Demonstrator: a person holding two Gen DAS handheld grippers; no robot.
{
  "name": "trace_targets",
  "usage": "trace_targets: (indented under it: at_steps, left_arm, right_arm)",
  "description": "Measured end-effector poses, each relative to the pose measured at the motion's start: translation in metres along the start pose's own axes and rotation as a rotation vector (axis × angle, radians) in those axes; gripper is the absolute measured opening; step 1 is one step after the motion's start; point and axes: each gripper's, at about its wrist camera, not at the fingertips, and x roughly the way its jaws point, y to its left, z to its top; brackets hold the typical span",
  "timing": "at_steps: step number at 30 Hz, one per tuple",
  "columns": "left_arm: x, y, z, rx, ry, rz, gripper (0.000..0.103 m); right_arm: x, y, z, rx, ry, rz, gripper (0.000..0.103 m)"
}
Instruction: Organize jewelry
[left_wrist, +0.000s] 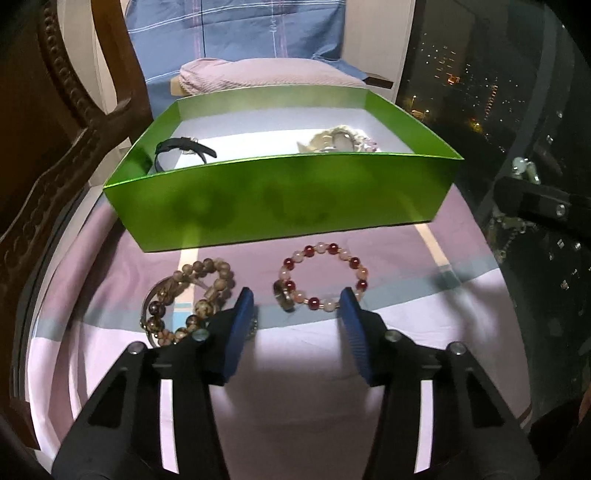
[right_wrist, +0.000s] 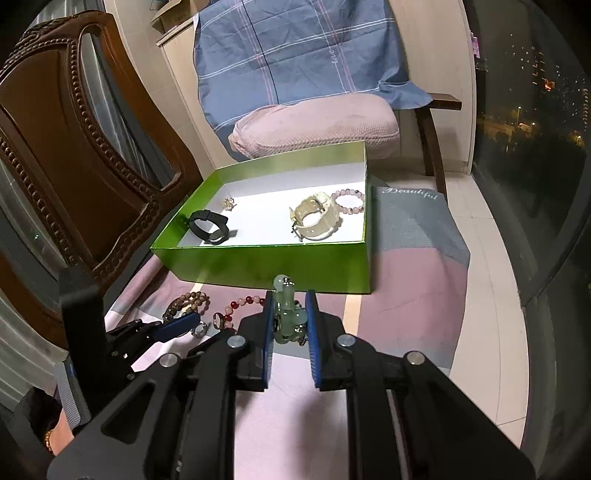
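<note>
I see the green box (right_wrist: 266, 264) holding a black watch (right_wrist: 208, 226), white watch (right_wrist: 316, 218) and pink bracelet (right_wrist: 349, 201); my right gripper (right_wrist: 290, 314) clamps pale green beads (right_wrist: 286, 310), my left gripper (left_wrist: 295, 310) stands half-open over the red bracelet (left_wrist: 325, 275).

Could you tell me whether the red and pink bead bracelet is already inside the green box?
No, the red and pink bead bracelet lies on the cloth in front of the green box, outside its near wall.

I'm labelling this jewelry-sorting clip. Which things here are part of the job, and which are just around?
Part of the job:
green box
red and pink bead bracelet
brown bead bracelets
pale green bead piece in the right gripper
black watch
cream watch

Just around:
carved wooden chair
blue plaid cloth
</note>
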Motion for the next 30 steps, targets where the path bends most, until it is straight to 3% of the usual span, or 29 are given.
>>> trace_targets:
  at_steps: [3,7,12,15,18,20,24,30]
  left_arm:
    - [0.003,0.002,0.001,-0.013,0.013,-0.004,0.036]
    - [0.000,0.004,0.003,-0.017,0.006,0.000,0.003]
    - [-0.024,0.008,0.009,-0.001,-0.058,-0.026,0.002]
    - [-0.076,0.025,0.020,-0.034,-0.226,-0.095,0.002]
    - [-0.133,0.039,0.024,-0.009,-0.403,-0.081,0.002]
    - [-0.151,0.048,0.025,0.004,-0.444,-0.071,0.002]
    - [-0.159,0.071,0.021,-0.035,-0.432,-0.044,0.002]
    - [-0.156,0.073,0.019,-0.043,-0.378,-0.036,0.002]
  right_arm:
    - [0.002,0.001,-0.001,-0.002,0.003,0.001,0.016]
    - [0.004,0.002,-0.001,-0.004,0.010,-0.004,0.016]
    - [0.000,0.004,0.001,-0.002,-0.003,-0.006,0.016]
    - [-0.003,0.005,0.001,-0.002,-0.012,-0.008,0.016]
    - [-0.010,0.006,0.002,-0.001,-0.033,-0.002,0.016]
    - [-0.016,0.006,0.003,0.000,-0.047,0.002,0.016]
    - [-0.031,0.011,0.003,-0.011,-0.077,0.005,0.016]
    - [-0.047,0.020,0.003,-0.029,-0.098,0.008,0.016]
